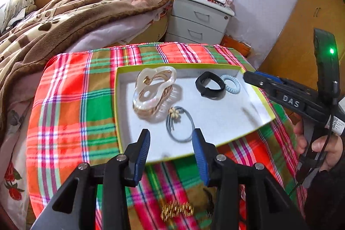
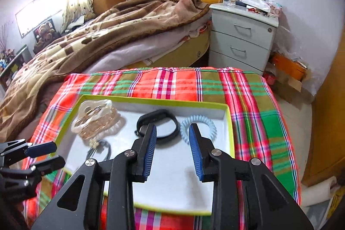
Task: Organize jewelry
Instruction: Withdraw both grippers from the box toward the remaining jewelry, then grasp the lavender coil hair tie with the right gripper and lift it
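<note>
A white tray with a lime rim (image 1: 116,100) (image 2: 230,133) lies on the plaid cloth. In it are a pearly hair claw (image 1: 154,92) (image 2: 97,120), a black band (image 1: 210,84) (image 2: 166,120), a pale blue spiral tie (image 1: 231,84) (image 2: 207,124) and a grey-blue hair tie with a flower (image 1: 180,124) (image 2: 101,150). My left gripper (image 1: 171,133) (image 2: 55,153) hangs open over the grey-blue tie, holding nothing. My right gripper (image 2: 172,128) (image 1: 246,77) is open and empty just in front of the band and spiral tie. A gold chain piece (image 1: 176,210) lies on the cloth near me.
The plaid cloth (image 2: 248,100) covers the low surface under the tray. A bed with a brown blanket (image 1: 64,21) borders it on the left. A grey nightstand (image 2: 241,36) stands behind. A person's hand (image 1: 327,150) holds the right gripper's handle.
</note>
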`<state>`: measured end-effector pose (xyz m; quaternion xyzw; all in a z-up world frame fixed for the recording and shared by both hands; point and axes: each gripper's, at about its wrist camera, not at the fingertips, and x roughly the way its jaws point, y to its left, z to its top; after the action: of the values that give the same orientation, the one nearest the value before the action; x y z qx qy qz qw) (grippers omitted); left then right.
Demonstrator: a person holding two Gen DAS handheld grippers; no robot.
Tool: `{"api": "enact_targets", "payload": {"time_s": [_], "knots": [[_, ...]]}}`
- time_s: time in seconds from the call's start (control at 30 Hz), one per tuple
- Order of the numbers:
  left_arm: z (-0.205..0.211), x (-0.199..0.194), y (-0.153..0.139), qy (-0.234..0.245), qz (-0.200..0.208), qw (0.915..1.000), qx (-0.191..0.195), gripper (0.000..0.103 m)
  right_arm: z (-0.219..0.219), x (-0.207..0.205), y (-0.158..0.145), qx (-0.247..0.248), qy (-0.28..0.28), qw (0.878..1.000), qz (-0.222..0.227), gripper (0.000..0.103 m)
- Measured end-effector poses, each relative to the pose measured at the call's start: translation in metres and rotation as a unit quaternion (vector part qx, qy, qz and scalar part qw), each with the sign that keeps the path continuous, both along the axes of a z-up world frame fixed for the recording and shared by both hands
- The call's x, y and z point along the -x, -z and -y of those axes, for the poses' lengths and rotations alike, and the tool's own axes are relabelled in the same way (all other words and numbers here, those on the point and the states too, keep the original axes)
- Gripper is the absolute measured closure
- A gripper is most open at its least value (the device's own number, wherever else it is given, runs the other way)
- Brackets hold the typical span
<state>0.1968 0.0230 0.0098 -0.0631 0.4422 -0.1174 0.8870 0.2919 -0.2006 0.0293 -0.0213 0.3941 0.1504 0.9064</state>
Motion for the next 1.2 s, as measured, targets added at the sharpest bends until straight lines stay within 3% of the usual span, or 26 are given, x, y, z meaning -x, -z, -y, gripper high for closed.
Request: {"api": "enact_targets", "payload": {"time_s": [0.27,0.73,1.2], "knots": [[-0.016,0.037,0.008,-0.001,-0.008,0.9999,-0.006,0.061,0.018,0.056,-0.005,-0.014,-0.003,1.0,0.009,0.071],[-0.024,0.077,0.021,0.008,-0.017,0.9997,0.018,0.061,0.035,0.139,0.031,-0.011,-0.022,0.999,-0.04,0.071],[-0.021,0.09,0.034,0.018,-0.031,0.9989,0.029,0.06,0.021,0.163,0.061,0.018,-0.042,0.996,-0.077,0.071]]}}
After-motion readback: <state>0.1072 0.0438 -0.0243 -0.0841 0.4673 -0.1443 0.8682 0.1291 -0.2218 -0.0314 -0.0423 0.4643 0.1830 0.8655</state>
